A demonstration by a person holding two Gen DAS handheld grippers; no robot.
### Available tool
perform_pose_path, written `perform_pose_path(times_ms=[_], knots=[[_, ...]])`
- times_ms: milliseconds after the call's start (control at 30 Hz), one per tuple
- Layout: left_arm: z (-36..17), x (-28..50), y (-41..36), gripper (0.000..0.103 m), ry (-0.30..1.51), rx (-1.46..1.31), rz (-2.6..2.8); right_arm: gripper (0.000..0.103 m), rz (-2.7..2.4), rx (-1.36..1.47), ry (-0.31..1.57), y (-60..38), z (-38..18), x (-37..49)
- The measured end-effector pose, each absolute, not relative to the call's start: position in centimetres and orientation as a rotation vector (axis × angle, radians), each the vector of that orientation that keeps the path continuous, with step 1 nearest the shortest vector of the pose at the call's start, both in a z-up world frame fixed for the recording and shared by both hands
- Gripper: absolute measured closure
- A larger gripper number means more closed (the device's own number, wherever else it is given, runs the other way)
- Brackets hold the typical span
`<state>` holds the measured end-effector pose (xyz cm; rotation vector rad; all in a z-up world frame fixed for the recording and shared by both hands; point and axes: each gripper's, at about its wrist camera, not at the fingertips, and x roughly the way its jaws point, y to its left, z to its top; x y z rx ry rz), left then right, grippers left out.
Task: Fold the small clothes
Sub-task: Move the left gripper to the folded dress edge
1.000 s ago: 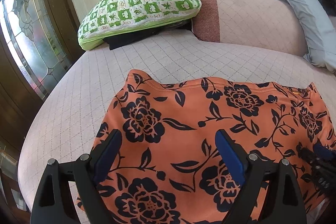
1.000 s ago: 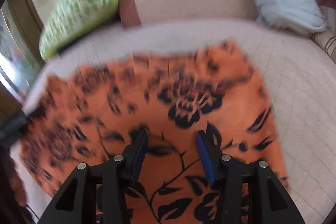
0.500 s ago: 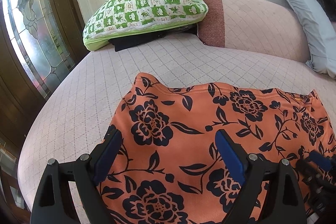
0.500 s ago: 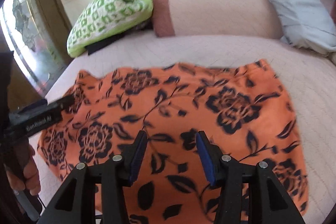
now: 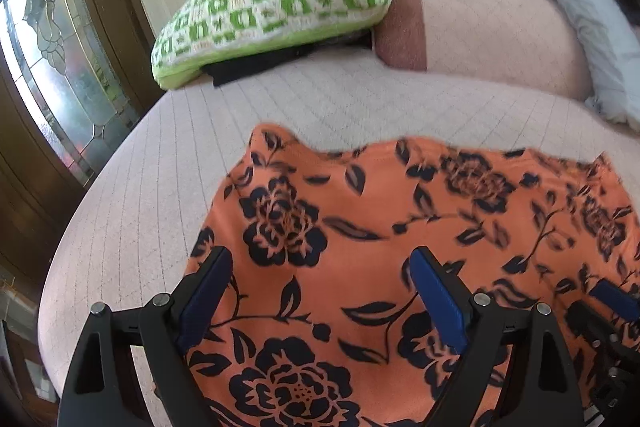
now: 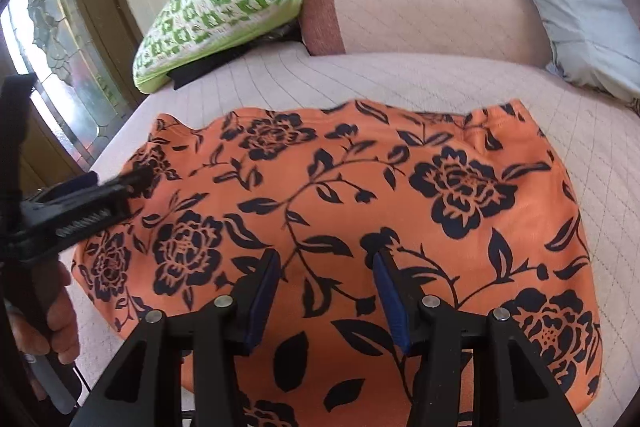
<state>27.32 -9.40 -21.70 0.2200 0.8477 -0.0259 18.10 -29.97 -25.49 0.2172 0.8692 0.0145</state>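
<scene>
1. The orange floral cloth point(image 6: 344, 219) lies spread flat on the pale quilted bed point(image 6: 440, 83).
2. It looks light, soft and floppy; I'd pinch a corner or hem.
3. My left gripper point(image 5: 320, 299) has its fingers wide, my right gripper point(image 6: 326, 291) narrower; both are empty.

**Two grippers held out, both with jaws apart**

The left gripper point(image 5: 320, 291) points forward and down. Its two blue fingers stand wide apart and pinch nothing. The right gripper point(image 6: 326, 287) points down the same way, its fingers about half as far apart, also pinching nothing. A hand point(image 6: 60, 323) grips the left gripper's handle.
</scene>
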Motion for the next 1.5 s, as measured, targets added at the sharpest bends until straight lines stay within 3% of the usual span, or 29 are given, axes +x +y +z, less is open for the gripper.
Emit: perform_pose_path(times_ms=[233,633,1033,1500], knots=[[-24.7,28.2,-10.2,0.012,0.981,0.269,-0.057,0.051,-0.010,0.225,0.955,-30.7,-26.9,19.0],[-23.5,27.8,-10.7,0.012,0.910,0.281,-0.097,0.051,-0.204,0.313,0.885,-37.0,-25.7,18.3],[-25.4,32.4,-2.0,0.010,1.046,0.092,0.062,0.048,-0.322,0.387,0.975,-42.1,-27.7,18.3],[-24.3,32.3,3.9,0.010,1.009,0.067,0.169,0.048,-0.382,0.458,0.929,-44.2,-24.8,15.8]])
